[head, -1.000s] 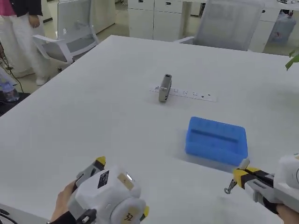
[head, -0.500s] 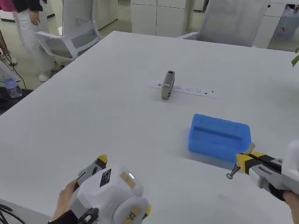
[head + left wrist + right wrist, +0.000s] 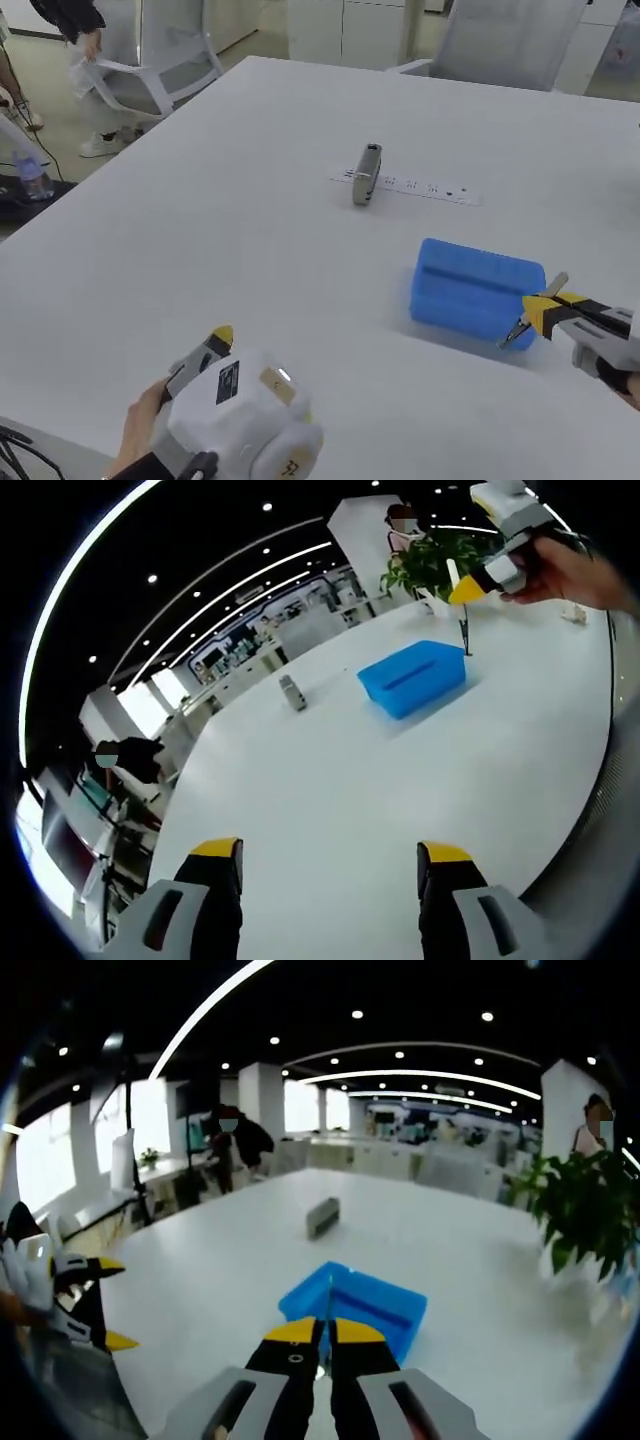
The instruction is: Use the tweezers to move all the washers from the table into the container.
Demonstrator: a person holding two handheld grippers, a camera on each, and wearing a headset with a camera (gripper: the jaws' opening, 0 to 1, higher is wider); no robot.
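A blue rectangular container (image 3: 470,285) sits on the white table (image 3: 230,230), right of the middle. My right gripper (image 3: 546,312) comes in from the right edge, shut on thin metal tweezers (image 3: 518,330). Their tips hang at the container's near right corner; whether a washer sits in them is too small to tell. In the right gripper view the jaws (image 3: 325,1332) pinch the tweezers (image 3: 329,1300), which point at the container (image 3: 355,1305). My left gripper (image 3: 225,345) rests low at the front left, open and holding nothing (image 3: 330,855). The left gripper view shows the container (image 3: 412,677) and the right gripper (image 3: 470,585).
A small grey device (image 3: 366,172) stands by a white power strip (image 3: 425,187) beyond the container. Office chairs (image 3: 160,60) stand at the far table edge, a person (image 3: 75,25) beside them. A potted plant (image 3: 585,1200) is off to the right.
My right gripper has lifted the tweezers from low over the table's front right and carried them forward to the container's near corner. The left gripper has stayed put.
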